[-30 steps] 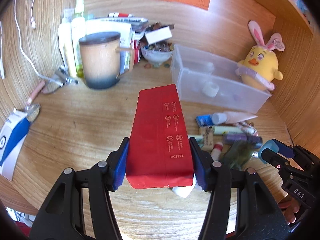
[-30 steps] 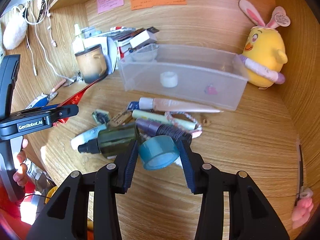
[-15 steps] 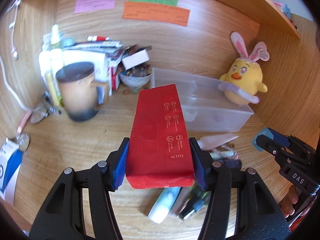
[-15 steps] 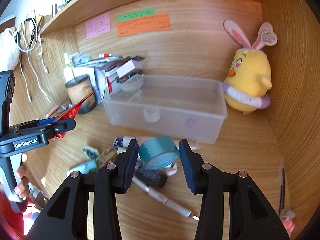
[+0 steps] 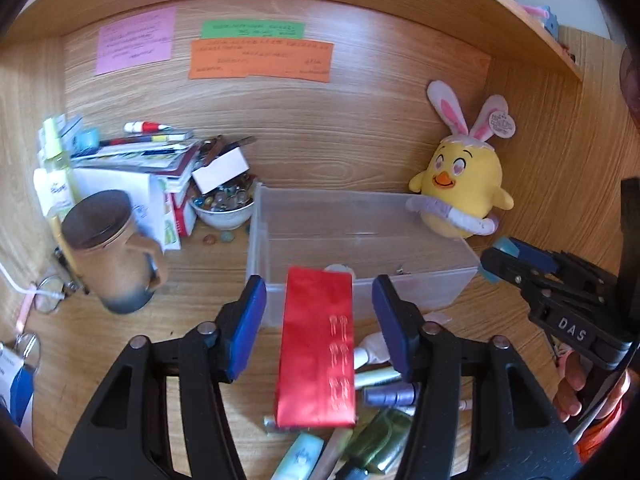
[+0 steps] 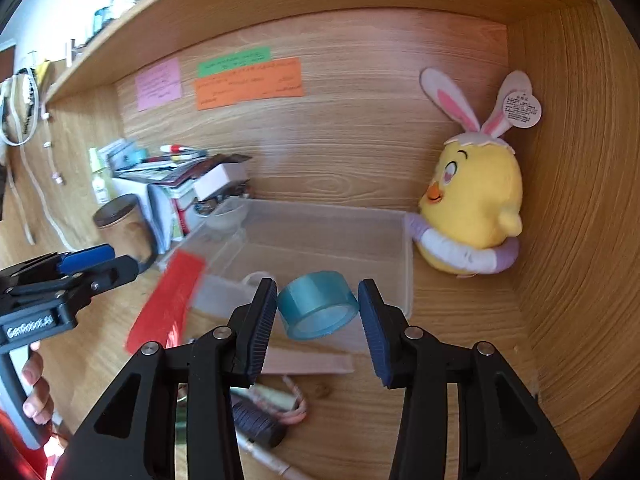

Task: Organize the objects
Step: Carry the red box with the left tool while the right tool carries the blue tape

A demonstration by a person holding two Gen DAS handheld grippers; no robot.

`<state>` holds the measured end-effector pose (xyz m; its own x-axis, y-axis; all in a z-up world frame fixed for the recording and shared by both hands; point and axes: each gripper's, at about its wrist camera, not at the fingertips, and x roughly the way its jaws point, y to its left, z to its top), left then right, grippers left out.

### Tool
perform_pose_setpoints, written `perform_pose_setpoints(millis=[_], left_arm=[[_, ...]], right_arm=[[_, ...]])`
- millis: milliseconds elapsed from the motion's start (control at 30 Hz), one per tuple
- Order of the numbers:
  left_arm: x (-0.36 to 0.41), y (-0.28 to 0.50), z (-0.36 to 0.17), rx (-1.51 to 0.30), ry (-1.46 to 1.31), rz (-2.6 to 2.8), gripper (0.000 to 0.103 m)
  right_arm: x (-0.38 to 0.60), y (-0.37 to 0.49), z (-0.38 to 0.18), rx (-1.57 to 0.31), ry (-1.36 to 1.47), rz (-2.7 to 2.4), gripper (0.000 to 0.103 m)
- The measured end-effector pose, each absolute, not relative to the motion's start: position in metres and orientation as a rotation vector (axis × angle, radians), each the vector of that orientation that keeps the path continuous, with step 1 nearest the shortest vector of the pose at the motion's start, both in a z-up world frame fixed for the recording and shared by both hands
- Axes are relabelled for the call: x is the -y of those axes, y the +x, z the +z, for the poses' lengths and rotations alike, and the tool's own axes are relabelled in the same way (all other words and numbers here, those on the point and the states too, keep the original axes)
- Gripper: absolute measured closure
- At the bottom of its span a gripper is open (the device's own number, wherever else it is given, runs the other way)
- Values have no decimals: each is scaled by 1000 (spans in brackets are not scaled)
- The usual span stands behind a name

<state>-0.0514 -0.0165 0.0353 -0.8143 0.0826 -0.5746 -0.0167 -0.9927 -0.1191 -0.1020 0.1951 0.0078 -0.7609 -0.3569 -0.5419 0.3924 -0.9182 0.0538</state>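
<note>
Two pairs of tongs held above the front of the table (image 5: 192,280). Left tongs (image 5: 318,284) just now closing, yet parted wider than the red packet (image 5: 318,352) between the pads, a gap showing on either side; packet blurred, hanging over the heap of tubes and bottles (image 5: 384,392) before the near wall of the clear box (image 5: 440,280). Right tongs (image 6: 318,286) clamped on a teal tape roll (image 6: 316,308), raised at the box's near right corner. Yellow plush chick (image 5: 464,196) against the box's far right corner, lidded mug (image 5: 112,252) off toward the table's left edge.
</note>
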Motion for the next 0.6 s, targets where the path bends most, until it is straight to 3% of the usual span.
perform_pose_setpoints(millis=[67,233,300,367,600], left_arm=[[16,-61,31,167,-977,2920,61],[31,-70,21,218,-1079,2856,59],[40,-67,15,272,-1124,2805,34],[44,-61,11,301,-1136,2811,21],[16,-57,-11,120,-1215,2788,11]], right_arm=[[-195,-109,7,-82,803,-2624,64],[-197,-121,3,-70,826,-2607,64],[-196,-124,1,-87,830,-2610,64],[-196,-128,0,-98,836,-2612,64],[-191,-142,-7,-109,865,-2603,64]])
